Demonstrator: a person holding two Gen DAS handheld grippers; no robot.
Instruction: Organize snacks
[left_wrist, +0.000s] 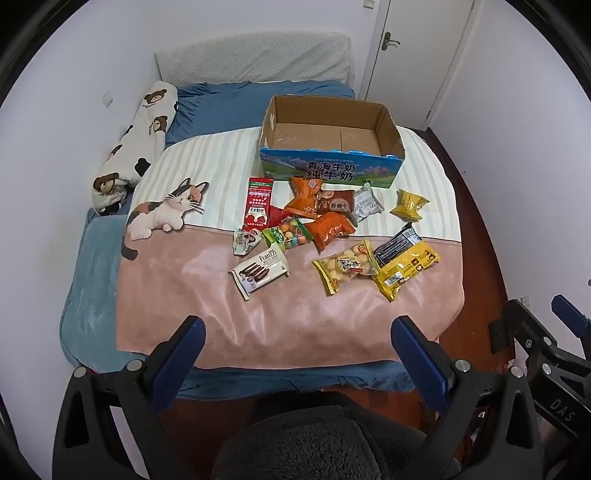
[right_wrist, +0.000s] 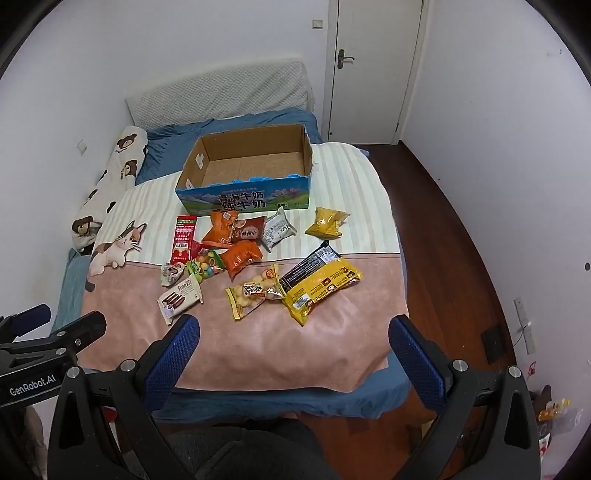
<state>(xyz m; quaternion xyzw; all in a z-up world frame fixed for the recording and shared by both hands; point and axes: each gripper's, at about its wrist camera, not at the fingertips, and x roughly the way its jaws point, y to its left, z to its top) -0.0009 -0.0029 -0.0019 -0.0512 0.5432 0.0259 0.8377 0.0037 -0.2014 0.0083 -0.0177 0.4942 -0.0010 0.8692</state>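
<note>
Our left gripper (left_wrist: 297, 334) hangs over the blanket's (left_wrist: 258, 317) near edge, fingers spread wide and empty. The snacks lie scattered mid-bed, from the Franzzi wafer pack (left_wrist: 259, 273) rightward to the big yellow bag (left_wrist: 406, 271), likely awaiting the empty cardboard box (left_wrist: 328, 125) behind. Our right gripper (right_wrist: 293, 332) hangs likewise spread, holding nothing.

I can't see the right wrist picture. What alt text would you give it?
Snack packets lie scattered on a pink and striped blanket on a bed, in front of an empty cardboard box. The right gripper hangs nearer the camera, jaws wide open and empty.
</note>
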